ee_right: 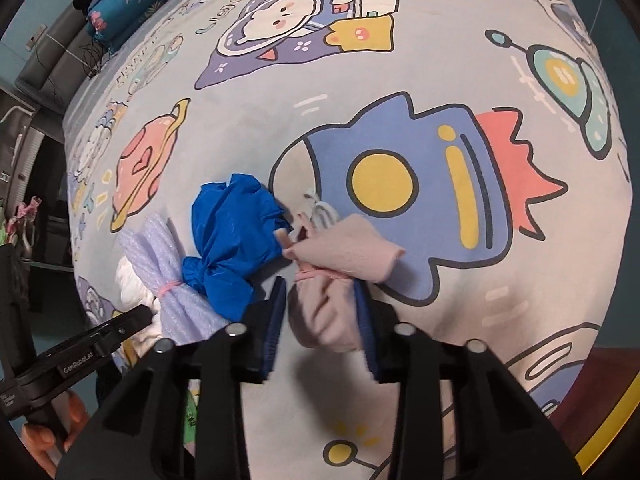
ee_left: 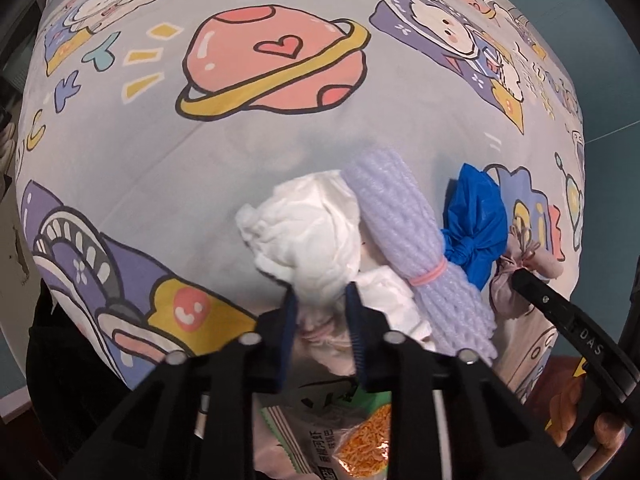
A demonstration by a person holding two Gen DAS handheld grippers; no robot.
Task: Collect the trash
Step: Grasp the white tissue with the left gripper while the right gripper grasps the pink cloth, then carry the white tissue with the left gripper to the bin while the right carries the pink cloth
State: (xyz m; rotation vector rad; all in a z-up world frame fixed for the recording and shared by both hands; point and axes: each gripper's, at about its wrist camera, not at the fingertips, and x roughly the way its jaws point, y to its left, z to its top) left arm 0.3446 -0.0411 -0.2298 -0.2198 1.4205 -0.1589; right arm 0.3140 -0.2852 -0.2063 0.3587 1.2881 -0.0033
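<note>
Left wrist view: the left gripper (ee_left: 320,300) has its blue-padded fingers narrowed onto a crumpled white tissue wad (ee_left: 308,232) lying on a pale cartoon-printed bedsheet (ee_left: 160,152). At three o'clock of the wad lie a lilac foam net tied with a pink band (ee_left: 404,232), then a knotted blue plastic bag (ee_left: 476,220).

Right wrist view: the right gripper (ee_right: 320,304) is partly closed, its fingers against a pale pink cloth bundle (ee_right: 340,280). The blue bag (ee_right: 232,232) sits at ten o'clock.

A cartoon-print bed (ee_right: 400,80) carries a blue bag (ee_right: 232,236), purple foam bundle (ee_right: 160,264) at its 9 o'clock, seemingly white tissue (ee_left: 308,228) beyond.
</note>
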